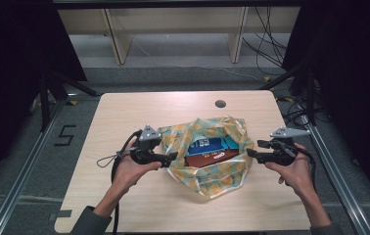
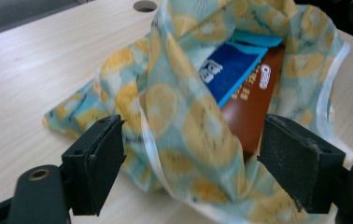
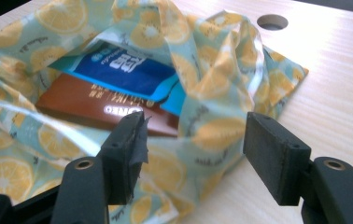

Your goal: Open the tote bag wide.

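On the 1 wooden table I see 1 lemon-print bag lying open near the middle, with 2 packets inside: 1 brown packet under 1 blue packet. My 2 grippers flank it. The left gripper sits released at the bag's left edge, cloth between its parted jaws, unpinched. The right gripper is released too, just beside the right edge.
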A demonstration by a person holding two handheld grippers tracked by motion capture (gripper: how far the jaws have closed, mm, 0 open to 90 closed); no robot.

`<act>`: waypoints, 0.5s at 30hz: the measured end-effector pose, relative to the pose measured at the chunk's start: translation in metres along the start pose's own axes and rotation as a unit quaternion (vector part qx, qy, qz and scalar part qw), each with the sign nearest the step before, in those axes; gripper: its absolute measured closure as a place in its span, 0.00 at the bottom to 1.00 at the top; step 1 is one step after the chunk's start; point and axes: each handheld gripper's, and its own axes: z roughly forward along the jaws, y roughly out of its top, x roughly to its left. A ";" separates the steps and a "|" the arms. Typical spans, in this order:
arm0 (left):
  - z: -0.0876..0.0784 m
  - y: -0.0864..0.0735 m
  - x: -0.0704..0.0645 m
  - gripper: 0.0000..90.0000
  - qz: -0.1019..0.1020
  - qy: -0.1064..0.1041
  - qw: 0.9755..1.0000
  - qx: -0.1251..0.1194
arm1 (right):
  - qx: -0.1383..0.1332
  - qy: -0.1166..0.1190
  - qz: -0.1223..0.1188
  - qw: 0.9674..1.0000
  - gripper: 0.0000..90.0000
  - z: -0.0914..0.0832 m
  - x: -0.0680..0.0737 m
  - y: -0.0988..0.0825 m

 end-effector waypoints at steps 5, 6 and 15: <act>-0.012 -0.031 -0.006 0.22 -0.012 0.003 1.000 -0.004 | 0.007 -0.008 -0.001 1.000 0.42 -0.008 0.008 -0.016; -0.014 -0.035 -0.007 0.22 -0.017 0.004 1.000 -0.010 | 0.011 -0.007 -0.003 1.000 0.42 -0.011 0.011 -0.021; -0.026 -0.075 -0.016 0.21 -0.019 0.002 1.000 0.003 | 0.013 -0.017 0.029 0.999 0.42 -0.023 0.019 -0.059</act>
